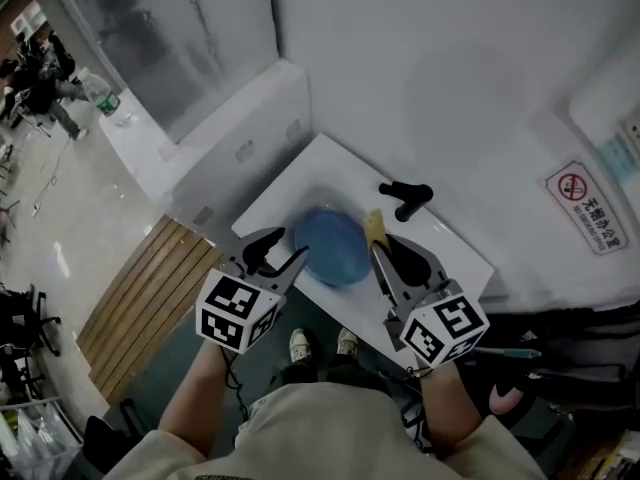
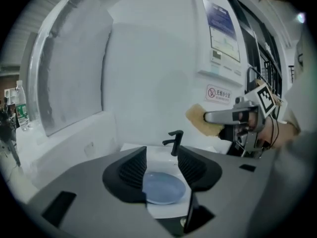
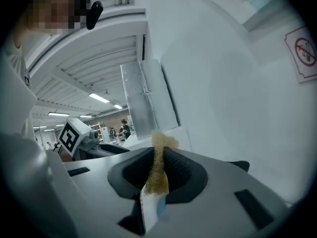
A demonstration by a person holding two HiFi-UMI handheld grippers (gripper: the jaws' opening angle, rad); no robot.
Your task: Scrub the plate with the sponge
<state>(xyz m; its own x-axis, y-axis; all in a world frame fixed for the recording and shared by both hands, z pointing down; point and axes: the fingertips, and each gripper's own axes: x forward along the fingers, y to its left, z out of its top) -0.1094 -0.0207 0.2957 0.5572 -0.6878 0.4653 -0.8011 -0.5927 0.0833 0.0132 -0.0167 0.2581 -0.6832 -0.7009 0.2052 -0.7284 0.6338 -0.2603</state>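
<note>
Noted round blue plate point(image 1: 335, 248) lying flat on white counter point(image 1: 320, 168), just in front of black tap point(image 1: 405, 196); nothing on plate as far as visible.

Left hand-held gripper point(image 1: 285, 248) at plate's left rim, jaws spread wide, nothing between ribbed pads; from left gripper view, plate visible through the gap, lower down and beyond the jaw tips, tap upright behind it; no contact with plate to be made out.

Right hand-held gripper point(image 1: 380, 251) clamped on yellow porous sponge point(image 1: 375, 226); sponge squeezed thin and upright between the pads, frayed top poking past the jaw tips; from head view, sponge at plate's right rim, between plate and tap; from left gripper view, same sponge up in the air to right of tap and apart from plate; so no scrubbing contact here.

Black-and-white marker cubes point(image 1: 235, 313) at rear of both tools, forearms behind them; both tools pointing away from body toward white wall point(image 1: 450, 68).

Also logged: red-and-white prohibition sign point(image 1: 588, 208) on wall at right; slatted wooden panel point(image 1: 150, 288) below counter at left; grey frosted pane point(image 1: 170, 28) above white ledge at upper left; pair of light shoes point(image 1: 320, 344) on floor beneath.
</note>
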